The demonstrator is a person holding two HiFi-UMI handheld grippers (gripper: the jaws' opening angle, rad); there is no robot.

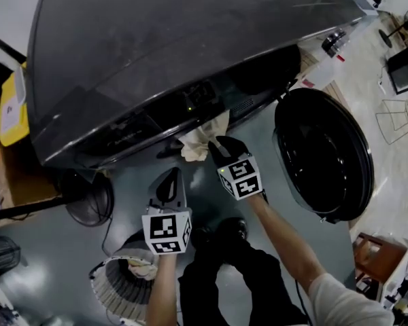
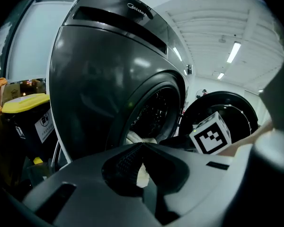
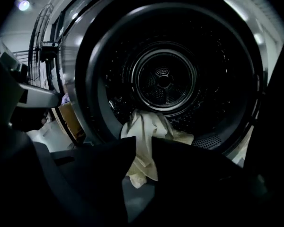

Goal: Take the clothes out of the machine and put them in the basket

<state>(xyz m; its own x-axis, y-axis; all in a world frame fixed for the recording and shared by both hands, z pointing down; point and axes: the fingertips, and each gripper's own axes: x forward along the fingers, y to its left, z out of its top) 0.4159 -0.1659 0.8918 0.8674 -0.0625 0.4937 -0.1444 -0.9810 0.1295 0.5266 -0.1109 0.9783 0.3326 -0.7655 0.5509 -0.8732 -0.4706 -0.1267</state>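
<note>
Head view: basket (image 1: pixel 112 287) nearest me, on floor before machine (image 1: pixel 156 39). My left gripper (image 1: pixel 171 180) short of machine, jaws together, empty. My right gripper (image 1: pixel 221 142) at machine mouth, jaws slightly apart; pale cloth (image 1: pixel 198 141) in gap between them, draped over machine rim.

Open drum mouth (image 3: pixel 165 79) (cloth (image 3: pixel 142 141) across bottom)

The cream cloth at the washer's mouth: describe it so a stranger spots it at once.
Start at the dark grey washing machine with its round door swung open. Draped over the drum's lip hangs the cream cloth, the only garment spilling outside.
</note>
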